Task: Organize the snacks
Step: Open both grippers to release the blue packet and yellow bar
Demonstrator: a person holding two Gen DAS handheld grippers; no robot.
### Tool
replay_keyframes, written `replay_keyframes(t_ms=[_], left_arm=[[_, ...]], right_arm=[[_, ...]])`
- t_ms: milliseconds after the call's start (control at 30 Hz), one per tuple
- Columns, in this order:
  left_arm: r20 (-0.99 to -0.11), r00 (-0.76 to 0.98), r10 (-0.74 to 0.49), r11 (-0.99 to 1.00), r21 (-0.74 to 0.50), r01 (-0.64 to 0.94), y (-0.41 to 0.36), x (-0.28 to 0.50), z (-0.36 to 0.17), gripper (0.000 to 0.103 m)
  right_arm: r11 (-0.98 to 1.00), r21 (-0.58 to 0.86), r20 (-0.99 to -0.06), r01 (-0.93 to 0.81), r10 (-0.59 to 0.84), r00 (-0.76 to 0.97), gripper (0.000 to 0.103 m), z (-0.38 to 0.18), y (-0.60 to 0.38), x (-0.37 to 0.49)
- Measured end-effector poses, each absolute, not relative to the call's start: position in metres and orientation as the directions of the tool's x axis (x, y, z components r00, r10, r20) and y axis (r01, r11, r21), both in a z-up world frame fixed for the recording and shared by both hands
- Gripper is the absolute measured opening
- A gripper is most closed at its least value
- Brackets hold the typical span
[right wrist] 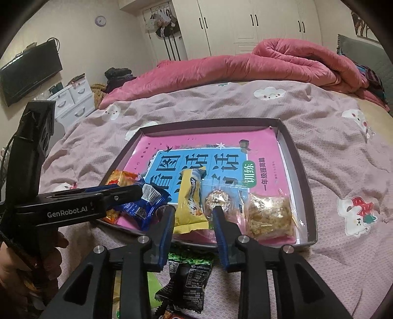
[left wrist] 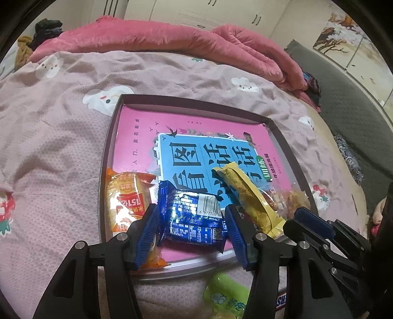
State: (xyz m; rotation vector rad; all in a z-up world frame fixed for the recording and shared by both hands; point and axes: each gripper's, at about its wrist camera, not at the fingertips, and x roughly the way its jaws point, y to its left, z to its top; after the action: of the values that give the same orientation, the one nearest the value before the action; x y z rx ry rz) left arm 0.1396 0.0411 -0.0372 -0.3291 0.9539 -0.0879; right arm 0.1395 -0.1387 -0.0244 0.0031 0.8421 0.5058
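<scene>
This is a bedroom in a home. A bed [right wrist: 319,152] fills most of both views, spread with a pink sheet printed with cartoon clouds, and a rumpled rose-coloured quilt [right wrist: 245,66] is heaped along its far side against a padded grey headboard [left wrist: 343,108]. Behind it stand white wardrobe doors [right wrist: 245,22] with dark handles, a round wall clock [right wrist: 100,20], clothes on hooks [right wrist: 164,24], a wall-mounted television [right wrist: 29,71] above a small white chest of drawers [right wrist: 71,98], and a floral picture [left wrist: 343,41].
</scene>
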Motion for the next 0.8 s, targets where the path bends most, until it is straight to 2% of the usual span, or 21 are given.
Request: replay_keyframes(t_ms=[100,267,400,500,800], left_arm=[[-0.785,0.582,-0.211,0.950,-0.306,-0.069,0.041,0.138,-0.034,0.063],[-0.777,0.594,-0.207,0.951,-0.303,-0.064,0.042,0.134,-0.027,0.063],[-0.771,0.600,-0.212,0.951,-0.305,-0.056,0.041,0.130,-0.021,0.064],[-0.769,0.603,-0.211,0.953,-0.300,-0.049,0.041,0.126,-0.017,0.073],[-0.764,0.616,-0.193,0.959,-0.280,-0.047,0.043,0.113,-0.008,0.074]], right_arm=[[0.884,0.201,-0.707,-0.423,0.429,0.561,0.038,-0.023,-0.141,0.139],[0.887,0.204,-0.702,-0.414,0.427,0.569,0.041,-0.020,-0.146,0.138],[0.887,0.213,-0.696,-0.409,0.431,0.574,0.048,-0.017,-0.149,0.137],[0.888,0.216,-0.691,-0.406,0.433,0.580,0.049,-0.014,-0.152,0.136],[0.885,0.229,-0.677,-0.406,0.444,0.587,0.054,-0.008,-0.157,0.131]])
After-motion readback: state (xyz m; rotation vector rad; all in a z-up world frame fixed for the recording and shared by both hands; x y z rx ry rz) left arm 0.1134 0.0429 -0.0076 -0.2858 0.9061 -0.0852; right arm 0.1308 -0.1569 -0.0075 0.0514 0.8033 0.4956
